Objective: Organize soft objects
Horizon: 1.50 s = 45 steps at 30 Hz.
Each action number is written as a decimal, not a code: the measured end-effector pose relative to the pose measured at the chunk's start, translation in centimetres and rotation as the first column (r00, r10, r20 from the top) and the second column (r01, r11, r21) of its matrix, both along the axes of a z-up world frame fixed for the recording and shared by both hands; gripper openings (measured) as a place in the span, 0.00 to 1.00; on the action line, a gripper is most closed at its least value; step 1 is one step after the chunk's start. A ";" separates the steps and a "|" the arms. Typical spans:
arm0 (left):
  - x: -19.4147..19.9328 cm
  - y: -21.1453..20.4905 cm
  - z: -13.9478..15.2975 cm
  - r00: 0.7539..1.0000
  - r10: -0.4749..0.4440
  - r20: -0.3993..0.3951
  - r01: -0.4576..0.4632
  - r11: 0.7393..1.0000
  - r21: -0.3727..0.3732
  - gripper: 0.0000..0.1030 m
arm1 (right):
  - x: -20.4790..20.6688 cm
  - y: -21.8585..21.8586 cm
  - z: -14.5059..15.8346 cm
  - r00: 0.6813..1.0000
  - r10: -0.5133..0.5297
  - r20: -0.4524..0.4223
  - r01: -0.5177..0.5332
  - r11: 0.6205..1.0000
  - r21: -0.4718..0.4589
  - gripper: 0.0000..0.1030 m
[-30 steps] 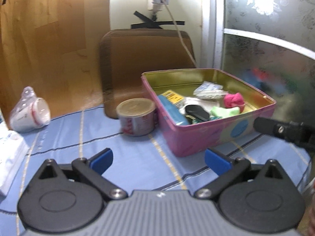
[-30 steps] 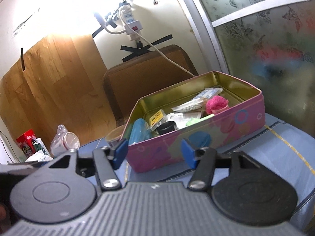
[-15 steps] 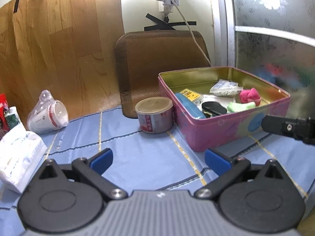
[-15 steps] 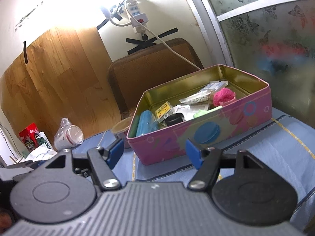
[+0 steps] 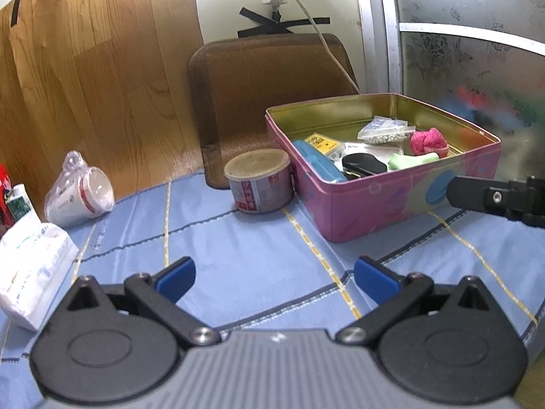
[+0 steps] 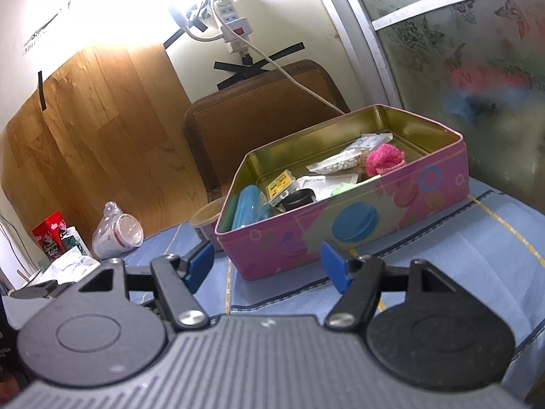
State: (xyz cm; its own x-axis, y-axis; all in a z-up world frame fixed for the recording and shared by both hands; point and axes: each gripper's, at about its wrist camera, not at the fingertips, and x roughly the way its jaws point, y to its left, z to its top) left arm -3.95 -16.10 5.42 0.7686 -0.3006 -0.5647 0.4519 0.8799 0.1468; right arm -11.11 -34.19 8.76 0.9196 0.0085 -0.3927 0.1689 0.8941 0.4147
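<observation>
A pink tin box [image 5: 391, 204] stands on the blue cloth, also in the right wrist view [image 6: 357, 218]. Inside lie a pink fluffy ball [image 5: 428, 140] [image 6: 384, 158], a pale green soft piece [image 5: 410, 161], a blue case [image 5: 318, 166], a bag of white beads [image 5: 381, 133], a yellow packet and a black item. My left gripper [image 5: 274, 277] is open and empty over the cloth, well short of the box. My right gripper [image 6: 267, 262] is open and empty just in front of the box's near wall; one of its fingers [image 5: 477, 196] shows at the right of the left wrist view.
A round can [image 5: 259, 180] stands left of the box. A wrapped cup [image 5: 80, 192] lies on its side at the left. A white tissue pack [image 5: 30, 269] sits near the left edge. A brown cushion [image 5: 272, 92] leans on the wall behind. Frosted glass is at the right.
Both grippers have drawn back from the box and shifted slightly left, so the box looks smaller and further right. Both stay open and empty. The objects have not moved.
</observation>
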 end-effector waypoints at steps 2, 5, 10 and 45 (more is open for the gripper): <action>0.0 0.0 -0.1 1.000 0.000 -0.013 0.000 1.000 0.000 1.00 | 0.1 0.0 -0.1 1.000 0.001 -0.004 -0.001 1.000 0.002 0.70; 0.2 0.1 -0.2 1.000 0.000 -0.018 0.000 1.000 0.002 1.00 | 0.2 0.1 -0.2 1.000 0.003 -0.009 -0.003 1.000 0.004 0.70; 0.3 0.3 -0.3 1.000 0.005 -0.023 -0.005 1.000 -0.001 1.00 | 0.3 0.4 -0.3 1.000 0.016 -0.014 -0.016 1.000 -0.003 0.70; 0.5 0.5 -1.1 0.998 0.005 -0.065 -0.006 1.000 -0.011 1.00 | 0.9 0.9 -1.0 0.999 0.023 -0.035 -0.023 1.000 0.005 0.70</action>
